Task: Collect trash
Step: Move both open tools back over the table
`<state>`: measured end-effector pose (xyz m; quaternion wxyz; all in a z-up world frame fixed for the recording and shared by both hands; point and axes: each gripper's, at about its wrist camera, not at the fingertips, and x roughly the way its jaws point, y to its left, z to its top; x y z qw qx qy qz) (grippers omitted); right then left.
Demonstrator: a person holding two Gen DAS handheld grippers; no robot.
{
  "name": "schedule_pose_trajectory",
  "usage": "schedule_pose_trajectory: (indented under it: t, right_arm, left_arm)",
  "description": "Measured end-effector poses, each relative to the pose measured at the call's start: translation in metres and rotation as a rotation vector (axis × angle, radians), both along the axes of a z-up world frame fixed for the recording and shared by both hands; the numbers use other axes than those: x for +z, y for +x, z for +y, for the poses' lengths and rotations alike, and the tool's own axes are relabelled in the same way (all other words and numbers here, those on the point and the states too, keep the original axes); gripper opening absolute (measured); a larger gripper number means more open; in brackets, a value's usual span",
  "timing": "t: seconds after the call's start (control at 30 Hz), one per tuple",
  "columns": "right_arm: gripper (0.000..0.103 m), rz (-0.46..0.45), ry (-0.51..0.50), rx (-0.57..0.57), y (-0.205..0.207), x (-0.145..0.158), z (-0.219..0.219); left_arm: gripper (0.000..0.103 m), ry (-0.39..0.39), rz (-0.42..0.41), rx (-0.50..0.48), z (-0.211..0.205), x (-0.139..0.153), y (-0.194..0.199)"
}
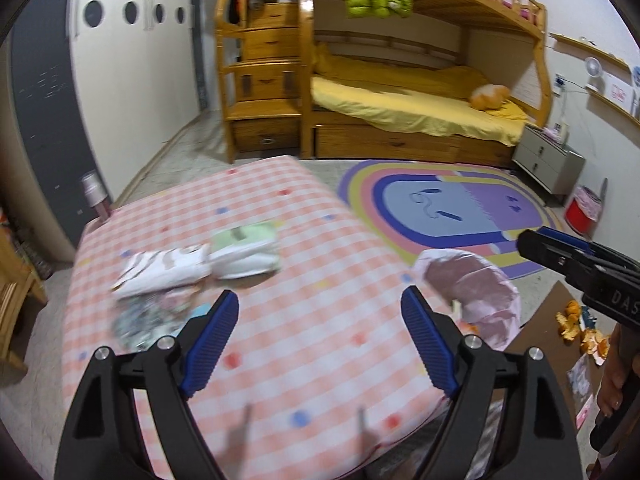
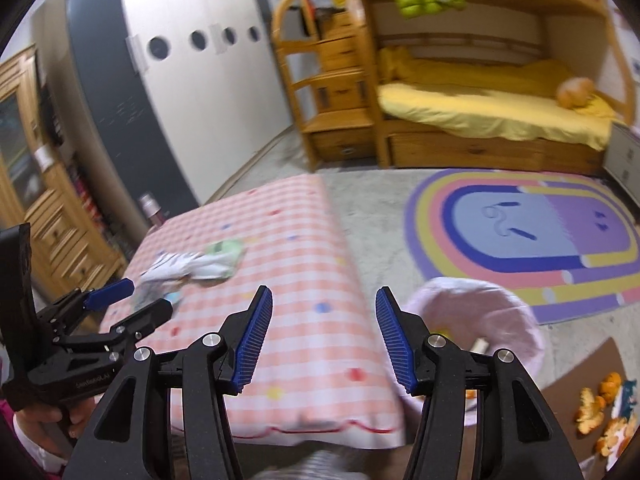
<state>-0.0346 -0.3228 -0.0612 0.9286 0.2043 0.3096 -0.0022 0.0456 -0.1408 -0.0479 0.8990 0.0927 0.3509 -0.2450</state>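
Now both grippers (image 1: 320, 312) (image 2: 324, 308) agape, empty; orange peels (image 2: 600, 412) beside bin (image 2: 520, 320).

I'm holding my left tongs (image 1: 320, 312) open and empty over the checked mattress (image 1: 300, 264), with the pink-lined bin (image 1: 476, 280) sitting just beside its right edge.

Packets (image 1: 200, 266) on the mattress (image 1: 320, 320), bin (image 2: 476, 320) just right of the mattress, peels (image 2: 600, 412) on cardboard (image 2: 568, 384) right of the bin, rug (image 1: 448, 212) behind, bunk bed (image 1: 400, 100) beyond
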Motion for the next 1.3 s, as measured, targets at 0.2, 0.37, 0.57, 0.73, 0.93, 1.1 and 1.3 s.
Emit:
schedule_pose_trajectory:
  t: [0.2,0.37,0.57,0.73,0.93,1.1,1.3]
  right_arm:
    - [0.058,0.010,-0.019,0.110,0.032,0.001,0.055]
    - [0.058,0.022,-0.042,0.154,0.059,-0.012,0.084]
    - [0.058,0.078,-0.011,0.182,0.082,-0.031,0.101]
    - [0.058,0.083,-0.055,0.225,0.106,-0.037,0.122]
    - [0.058,0.096,-0.067,0.270,0.133,-0.041,0.131]
    - [0.057,0.053,-0.096,0.278,0.156,-0.028,0.136]
    - [0.052,0.028,-0.112,0.345,0.191,-0.024,0.154]
  left_arm:
    - [0.087,0.012,0.003,0.075,0.060,-0.012,0.009]
    - [0.087,-0.004,-0.012,0.171,0.111,-0.027,0.027]
    - [0.087,-0.013,0.021,0.268,0.149,-0.052,0.043]
    - [0.088,-0.052,0.029,0.291,0.162,-0.051,0.057]
    - [0.088,-0.039,0.034,0.287,0.159,-0.048,0.080]
    - [0.088,-0.038,0.005,0.303,0.155,-0.036,0.109]
    - [0.088,-0.057,0.064,0.371,0.164,-0.044,0.123]
